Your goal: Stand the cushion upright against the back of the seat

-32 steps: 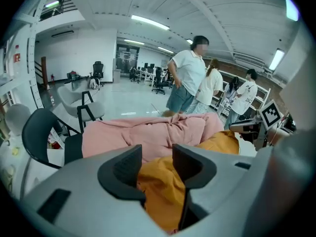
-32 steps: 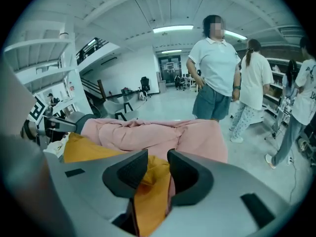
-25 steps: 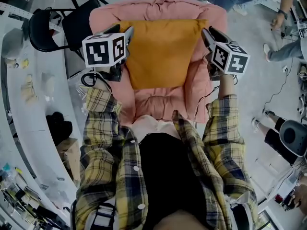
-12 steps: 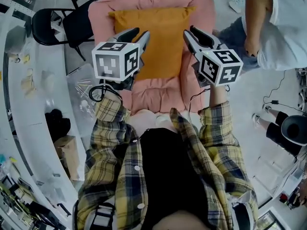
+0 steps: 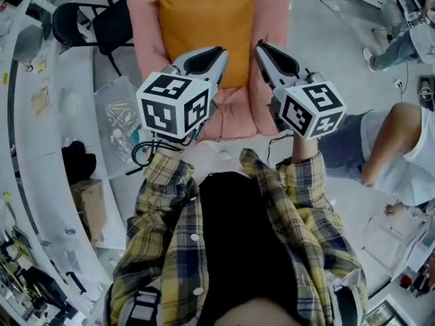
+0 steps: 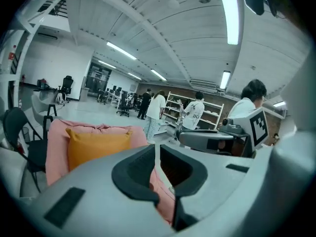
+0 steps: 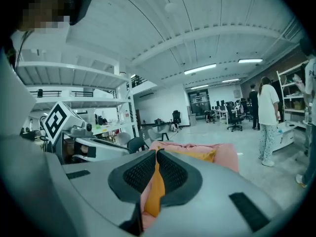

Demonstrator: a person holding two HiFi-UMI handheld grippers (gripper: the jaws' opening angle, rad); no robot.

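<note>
The orange cushion [image 5: 204, 26] stands upright against the back of the pink seat [image 5: 270, 19]. Both grippers hover in front of the seat, well clear of the cushion. My left gripper [image 5: 221, 50] has just been closing its jaws, and nothing is between them. My right gripper [image 5: 259, 45] has also just been closing on nothing. In the left gripper view the cushion [image 6: 96, 144] and seat [image 6: 55, 142] lie beyond the shut left gripper [image 6: 157, 148]. In the right gripper view the cushion [image 7: 200, 154] shows past the shut right gripper [image 7: 156, 154].
A black chair [image 5: 88, 26] stands left of the seat. A curved white desk [image 5: 41, 114] runs along the left, with a clear bag of items [image 5: 121, 117] and a cardboard box [image 5: 88, 206] beside it. A person [image 5: 387, 148] crouches at the right; others stand farther off.
Both grippers drew back from the cushion's sides toward me and rose, their jaws closing. The cushion stays standing against the seat back. The person at the right moved nearer.
</note>
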